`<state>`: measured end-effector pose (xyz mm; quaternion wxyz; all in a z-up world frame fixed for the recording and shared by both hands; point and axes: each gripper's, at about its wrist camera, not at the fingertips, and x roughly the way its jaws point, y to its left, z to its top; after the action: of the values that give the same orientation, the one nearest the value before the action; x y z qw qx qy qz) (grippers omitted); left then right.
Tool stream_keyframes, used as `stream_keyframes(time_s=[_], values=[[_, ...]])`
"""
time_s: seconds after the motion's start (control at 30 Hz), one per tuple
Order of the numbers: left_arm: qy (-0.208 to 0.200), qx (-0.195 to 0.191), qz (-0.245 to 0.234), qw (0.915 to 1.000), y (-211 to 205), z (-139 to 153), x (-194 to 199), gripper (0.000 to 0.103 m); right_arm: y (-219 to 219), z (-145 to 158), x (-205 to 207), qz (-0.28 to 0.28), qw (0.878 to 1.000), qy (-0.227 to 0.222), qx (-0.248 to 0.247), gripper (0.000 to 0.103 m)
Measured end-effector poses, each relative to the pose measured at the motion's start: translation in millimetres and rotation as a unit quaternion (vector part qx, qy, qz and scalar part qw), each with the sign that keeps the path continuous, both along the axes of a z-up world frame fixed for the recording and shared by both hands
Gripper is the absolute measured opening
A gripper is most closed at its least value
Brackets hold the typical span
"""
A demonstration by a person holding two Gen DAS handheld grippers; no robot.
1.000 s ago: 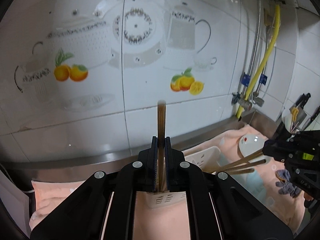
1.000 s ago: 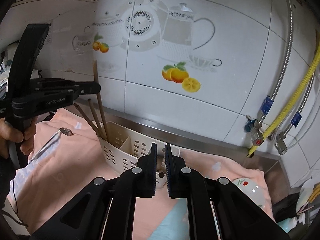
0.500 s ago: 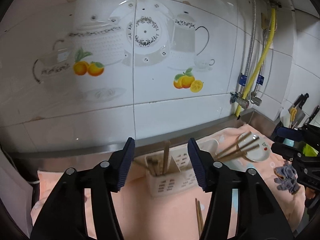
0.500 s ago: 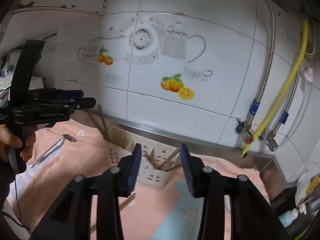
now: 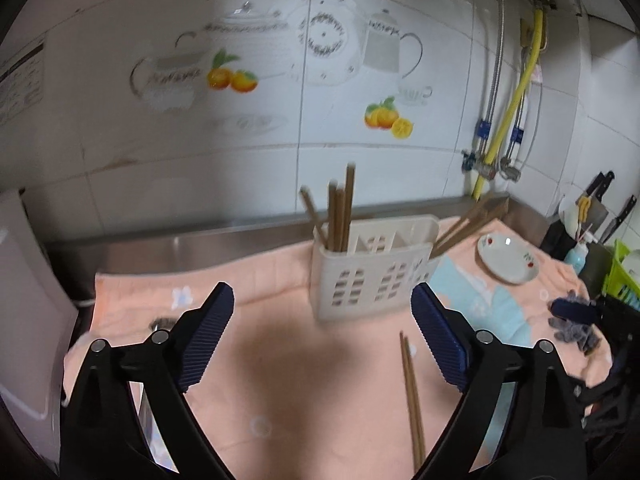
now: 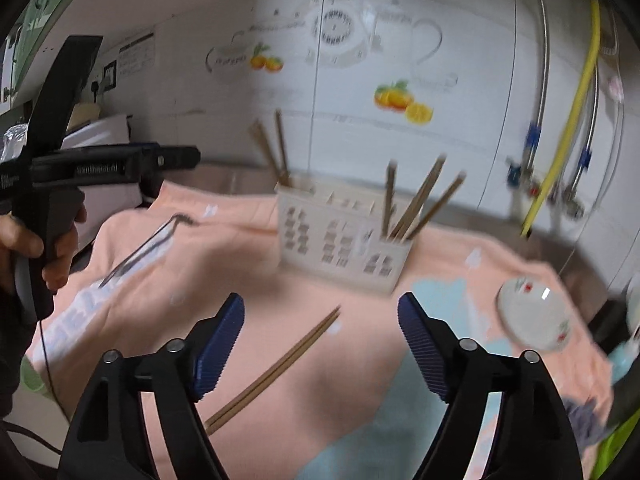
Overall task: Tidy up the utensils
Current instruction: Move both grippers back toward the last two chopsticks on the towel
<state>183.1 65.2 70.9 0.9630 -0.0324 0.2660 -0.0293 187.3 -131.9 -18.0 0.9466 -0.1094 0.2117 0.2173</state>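
- Left wrist view: the left tool [image 5: 322, 340] has just been opening and its jaws now stand wide apart with nothing between them; the chopstick it clamped a second ago now stands with the others in the left compartment [image 5: 339, 216] of the white caddy [image 5: 374, 266].
- The right tool [image 6: 320, 340] has likewise just been opening; its jaws are wide apart and empty, and more chopsticks [image 6: 416, 202] lean out of the caddy's right end.
- Both views have pulled back and dipped toward the peach towel [image 5: 280, 360] on the counter, so the drop-off looks finished.
- What remains: a loose pair of chopsticks [image 6: 276, 368] lies flat on the towel in front of the caddy, just ahead of both tools, and a metal utensil [image 6: 140, 248] lies further left.
- That pair seems the likely next pick.
- The small plate [image 5: 507, 258] sits right of the caddy.
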Motion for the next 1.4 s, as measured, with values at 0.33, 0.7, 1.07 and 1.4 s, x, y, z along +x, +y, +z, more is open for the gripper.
stream_keyframes(time_s=[0.33,0.7,1.07,1.4], values=[[0.042,-0.021,0.010,0.9989,15.2,-43.6,-21.2,0.096,18.3,-71.5,-28.1,-0.005,0.998,0.057,-0.001,0.088],[0.053,-0.042,0.023,0.9975,26.4,-64.6,-43.4,0.098,43.3,-128.0,-38.7,-0.012,0.995,0.085,-0.045,0.089],[0.067,-0.055,0.025,0.9960,33.7,-79.5,-52.7,0.098,56.2,-153.8,-27.6,-0.044,0.991,0.100,-0.075,0.089],[0.070,-0.066,0.029,0.9949,40.0,-85.0,-53.8,0.098,45.7,-154.0,-22.5,-0.093,0.988,0.094,-0.080,0.089]])
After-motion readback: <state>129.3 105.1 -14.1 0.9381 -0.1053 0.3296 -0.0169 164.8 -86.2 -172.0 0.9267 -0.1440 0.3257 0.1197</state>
